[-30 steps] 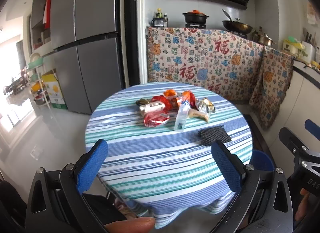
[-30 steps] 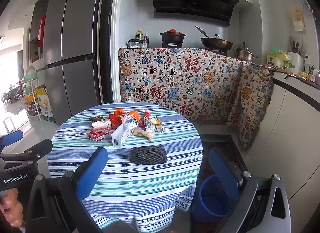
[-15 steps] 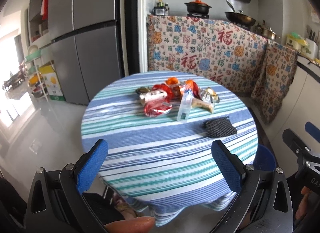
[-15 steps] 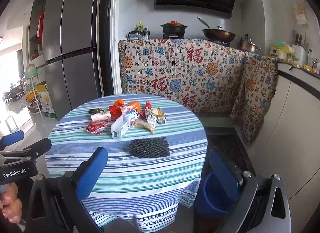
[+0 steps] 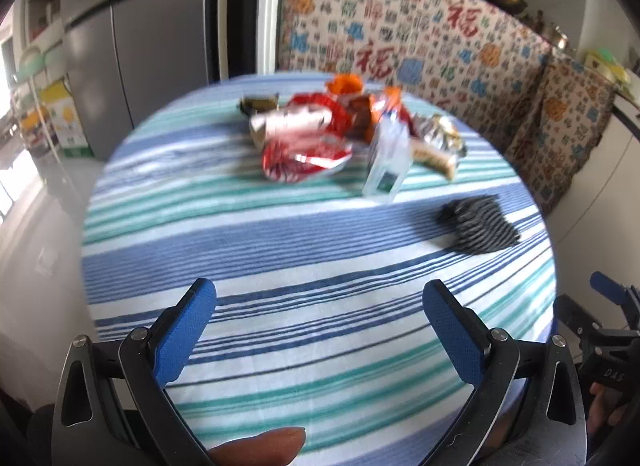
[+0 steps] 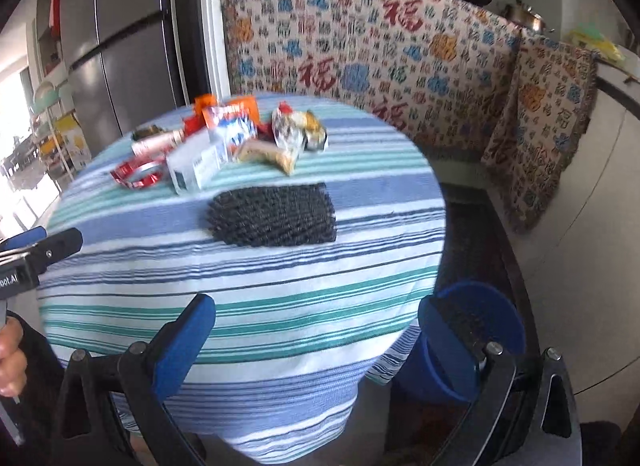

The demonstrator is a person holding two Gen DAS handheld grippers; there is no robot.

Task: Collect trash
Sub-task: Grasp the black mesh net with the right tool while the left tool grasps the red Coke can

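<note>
Crinkly wrappers (image 5: 308, 145) piled at the counter's (image 5: 280, 306) far edge could scatter if either wide-open, empty gripper, left (image 5: 320, 330) or right (image 6: 316, 330), rushes in.

The patterned cloth (image 6: 360, 53) hanging across the upper middle of the right wrist view carries large red 福 characters among smaller printed characters too blurred to read. The same cloth (image 5: 400, 37) shows red 福 in the upper right of the left wrist view. At the lower right edge there, the right gripper (image 5: 612, 350) bears the letters "DAS". At the left edge of the right wrist view, the left gripper (image 6: 24, 262) shows "ot.AI". Print on the wrappers is unreadable.
</note>
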